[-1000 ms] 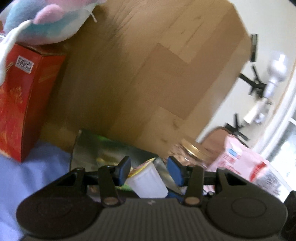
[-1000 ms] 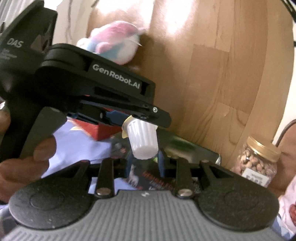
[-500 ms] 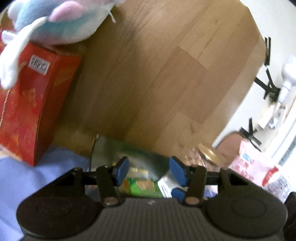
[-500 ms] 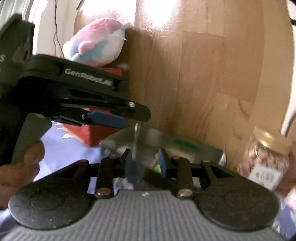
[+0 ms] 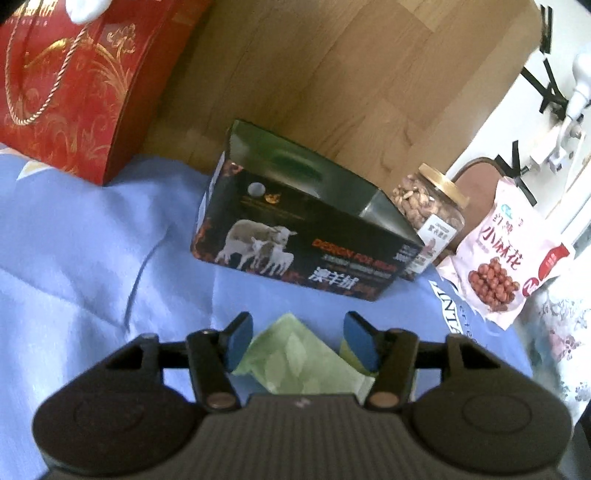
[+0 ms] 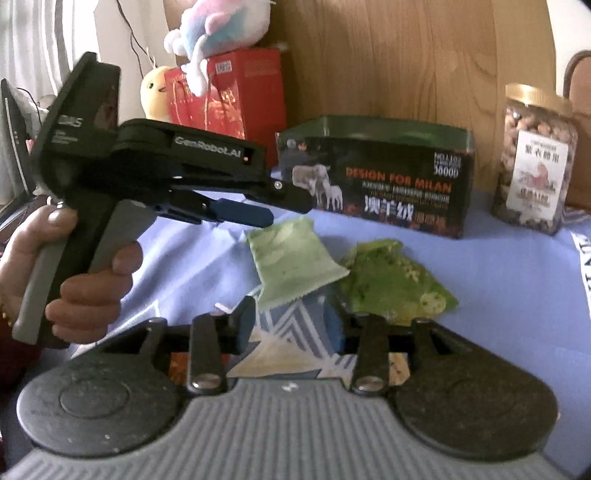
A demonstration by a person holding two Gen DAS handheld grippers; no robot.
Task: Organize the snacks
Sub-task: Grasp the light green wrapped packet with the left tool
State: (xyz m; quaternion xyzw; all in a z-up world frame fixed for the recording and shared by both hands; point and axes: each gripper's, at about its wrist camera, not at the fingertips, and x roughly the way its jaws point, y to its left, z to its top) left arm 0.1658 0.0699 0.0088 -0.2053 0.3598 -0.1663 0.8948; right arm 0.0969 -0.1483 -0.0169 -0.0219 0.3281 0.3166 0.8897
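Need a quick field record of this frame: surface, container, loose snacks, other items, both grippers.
surface: blue cloth
container: black open-top box, against the wood panel
loose snacks: pale green packet; darker green packet beside it, both on the cloth
other items: nut jar; pink snack bag; red box
left gripper: open, over the pale green packet
right gripper: open, empty

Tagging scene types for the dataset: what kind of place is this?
Probably a home bedroom: the snacks lie on a blue bedsheet against a wooden headboard-like panel, with a plush toy on a red gift box. Both grippers are open over green snack packets.
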